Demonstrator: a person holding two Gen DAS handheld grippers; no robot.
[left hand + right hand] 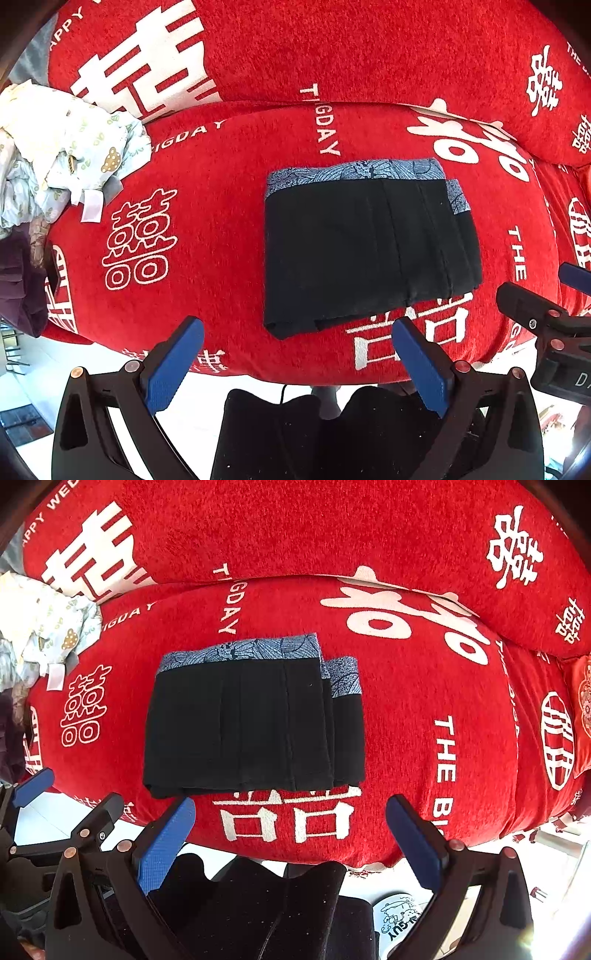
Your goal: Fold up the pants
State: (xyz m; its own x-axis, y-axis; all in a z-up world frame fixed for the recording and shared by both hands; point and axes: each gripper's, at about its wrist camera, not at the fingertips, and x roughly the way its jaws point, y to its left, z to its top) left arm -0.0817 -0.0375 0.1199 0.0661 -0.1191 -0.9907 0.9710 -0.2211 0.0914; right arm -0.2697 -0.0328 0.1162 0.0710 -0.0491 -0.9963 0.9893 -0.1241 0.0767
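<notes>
Black pants (369, 254) with a blue patterned waistband lie folded in a flat rectangle on the red sofa seat (221, 221). They also show in the right wrist view (255, 723). My left gripper (299, 354) is open and empty, held back from the near edge of the pants. My right gripper (291, 834) is open and empty, also short of the pants' near edge. The right gripper shows at the right edge of the left wrist view (546, 317). The left gripper shows at the left edge of the right wrist view (66, 805).
A pile of light patterned clothes (55, 155) lies at the sofa's left end, with dark purple cloth (18, 280) below it. The red backrest cushion (332, 48) rises behind the seat. A person's dark-trousered legs (266, 912) and a slipper (399, 919) are below the sofa's front edge.
</notes>
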